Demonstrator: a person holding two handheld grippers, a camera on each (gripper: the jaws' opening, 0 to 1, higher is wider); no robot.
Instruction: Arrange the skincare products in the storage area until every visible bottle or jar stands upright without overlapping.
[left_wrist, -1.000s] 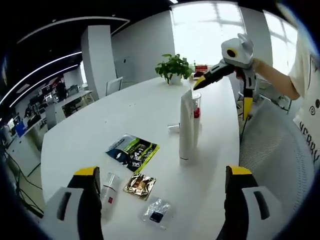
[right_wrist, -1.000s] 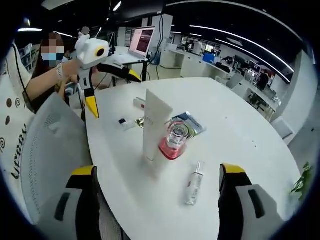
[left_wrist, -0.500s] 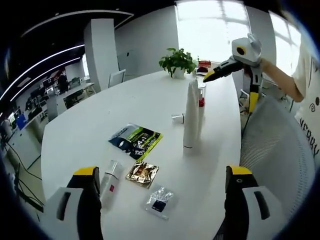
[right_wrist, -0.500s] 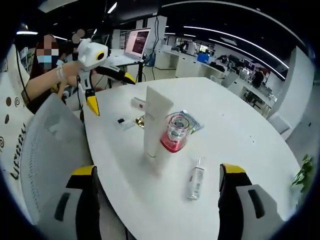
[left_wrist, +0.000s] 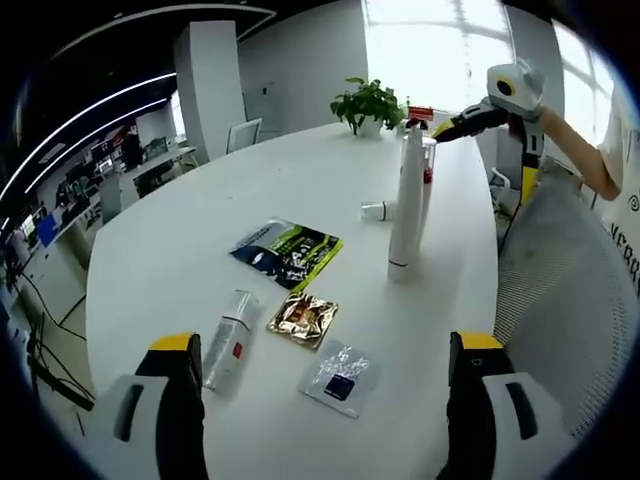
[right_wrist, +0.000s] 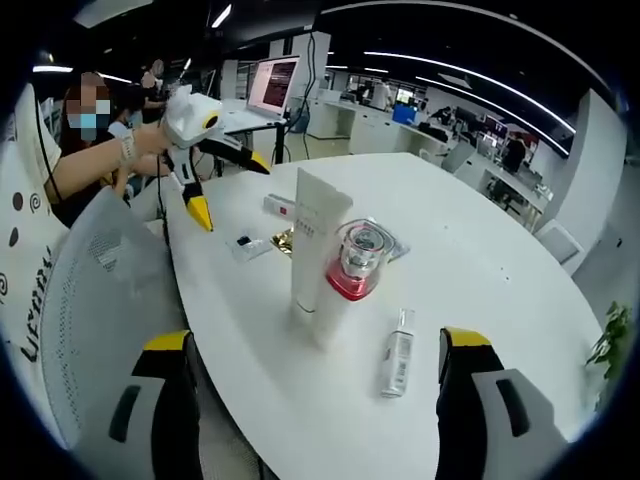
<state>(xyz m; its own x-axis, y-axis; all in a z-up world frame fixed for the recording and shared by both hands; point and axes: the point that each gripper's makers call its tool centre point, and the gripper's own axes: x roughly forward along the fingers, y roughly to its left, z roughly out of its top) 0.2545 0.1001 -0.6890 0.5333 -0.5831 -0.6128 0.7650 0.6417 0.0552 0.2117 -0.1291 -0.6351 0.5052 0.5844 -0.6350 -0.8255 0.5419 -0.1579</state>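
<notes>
Landmark: the white tube (left_wrist: 404, 212), standing upright on its cap near the right edge of the white table (left_wrist: 180, 260).

1. Left gripper (left_wrist: 318, 410): jaws wide apart, empty, hanging over the near table edge, well short of the tube.
2. Clear sachet (left_wrist: 340, 376): flat, nearest item, in front of the tube.
3. Small bottle (left_wrist: 230, 351): lying on its side, to the near left of the tube; red mark on its label, writing too small to read.
4. Gold foil sachet (left_wrist: 303, 318): flat, between bottle and tube.
5. Green-and-black packet (left_wrist: 287, 253): flat, left of the tube; print illegible.
6. Red-based jar (right_wrist: 355, 260): upright, touching or just beside the tube on its far side.
7. Spray bottle (right_wrist: 398, 352): lying flat, just beyond the jar and tube in the left gripper view.
8. Right gripper (right_wrist: 313, 410): jaws apart, empty, held off the table edge.

Step in hand, by judgement: two bottles remain down. Next move calls for closing on one lying bottle and standing it clear of its neighbours.
</notes>
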